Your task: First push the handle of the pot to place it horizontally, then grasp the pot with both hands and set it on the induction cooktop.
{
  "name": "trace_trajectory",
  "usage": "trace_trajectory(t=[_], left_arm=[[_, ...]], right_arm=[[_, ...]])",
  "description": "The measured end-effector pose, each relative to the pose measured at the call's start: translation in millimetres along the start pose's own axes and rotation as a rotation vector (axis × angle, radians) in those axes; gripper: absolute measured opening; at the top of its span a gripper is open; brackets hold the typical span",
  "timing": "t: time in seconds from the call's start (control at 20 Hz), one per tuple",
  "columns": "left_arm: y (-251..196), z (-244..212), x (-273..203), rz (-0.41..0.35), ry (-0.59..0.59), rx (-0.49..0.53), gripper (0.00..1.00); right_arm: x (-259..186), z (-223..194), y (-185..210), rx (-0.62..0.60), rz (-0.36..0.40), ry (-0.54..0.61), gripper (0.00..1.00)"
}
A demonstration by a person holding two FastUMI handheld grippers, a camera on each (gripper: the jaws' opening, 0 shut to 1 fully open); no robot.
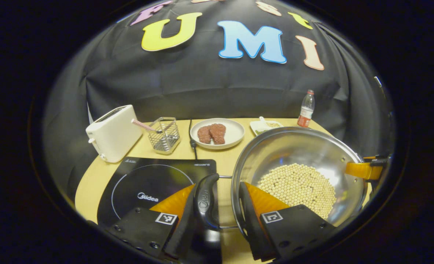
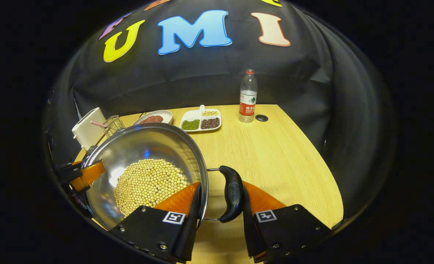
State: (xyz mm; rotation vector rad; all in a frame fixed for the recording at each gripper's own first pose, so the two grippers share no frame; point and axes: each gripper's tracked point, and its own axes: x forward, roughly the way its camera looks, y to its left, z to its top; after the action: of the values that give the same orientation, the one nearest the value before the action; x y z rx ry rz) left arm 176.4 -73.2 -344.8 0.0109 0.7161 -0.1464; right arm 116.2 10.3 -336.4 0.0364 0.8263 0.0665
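Your left gripper [image 1: 220, 205] and right gripper [image 2: 219, 205] each clench a handle of the soybean-filled pot [image 1: 297, 161], beside the induction cooktop [image 1: 147, 187].

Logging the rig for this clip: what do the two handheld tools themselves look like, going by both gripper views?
Both look alike. The left tool has two flat dark plates studded with small screws, each bearing a small square black-and-white marker, with glossy orange wedge-shaped pieces behind its fingers. The right tool has the same plates, screws, markers and orange pieces. No cables, hands or sleeves are visible near them.
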Motion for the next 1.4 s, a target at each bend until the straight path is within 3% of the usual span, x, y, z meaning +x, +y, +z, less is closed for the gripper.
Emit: trace_trajectory(t=[0.1, 0.15, 0.2, 0.3, 0.5, 0.7, 0.75, 0.8, 1.0, 1.05, 1.2, 1.35, 1.4], left_arm=[[16.8, 1.2, -2.4, -0.004, -0.002, -0.003, 0.69], [25.5, 2.6, -4.0, -0.005, -0.003, -0.002, 0.65], [33.9, 3.1, -5.4, -0.006, -0.008, 0.002, 0.69], [49.0, 3.8, -6.8, -0.010, -0.010, 0.004, 0.65], [77.5, 1.2, -8.3, -0.022, -0.008, -0.001, 0.69], [104.1, -3.6, -7.2, -0.037, -0.006, 0.002, 0.69], [110.8, -4.4, -6.6, -0.040, -0.005, 0.002, 0.65], [117.1, -5.3, -7.6, -0.042, -0.007, 0.002, 0.69], [145.8, -8.8, -7.2, -0.048, -0.006, 0.003, 0.69], [154.5, -10.4, -7.2, -0.049, -0.003, 0.003, 0.65], [178.2, -13.1, -4.3, -0.055, 0.002, 0.005, 0.69], [203.2, -13.1, -1.3, -0.051, 0.002, 0.005, 0.65], [211.7, -14.2, -2.1, -0.048, 0.002, 0.004, 0.69]], right_arm=[[-4.3, 1.1, 16.2, 0.000, -0.003, -0.004, 0.55], [-6.3, 1.3, 23.3, 0.000, -0.004, -0.003, 0.55], [-6.6, 1.6, 30.5, 0.003, -0.005, -0.004, 0.55], [-9.6, 1.3, 45.7, 0.006, -0.009, -0.004, 0.55], [-14.1, 0.3, 71.8, 0.006, -0.022, -0.005, 0.55], [-17.6, -4.6, 97.3, 0.012, -0.034, 0.002, 0.55], [-18.6, -5.5, 103.4, 0.012, -0.038, 0.001, 0.55], [-18.8, -6.6, 110.3, 0.013, -0.040, 0.001, 0.55], [-18.7, -8.2, 137.1, 0.014, -0.041, 0.001, 0.55], [-18.0, -9.8, 143.8, 0.013, -0.044, 0.003, 0.55], [-15.9, -11.0, 164.0, 0.020, -0.049, 0.007, 0.55], [-8.0, -11.3, 183.5, 0.020, -0.045, 0.007, 0.55], [-6.8, -10.9, 190.1, 0.019, -0.043, 0.007, 0.55]])
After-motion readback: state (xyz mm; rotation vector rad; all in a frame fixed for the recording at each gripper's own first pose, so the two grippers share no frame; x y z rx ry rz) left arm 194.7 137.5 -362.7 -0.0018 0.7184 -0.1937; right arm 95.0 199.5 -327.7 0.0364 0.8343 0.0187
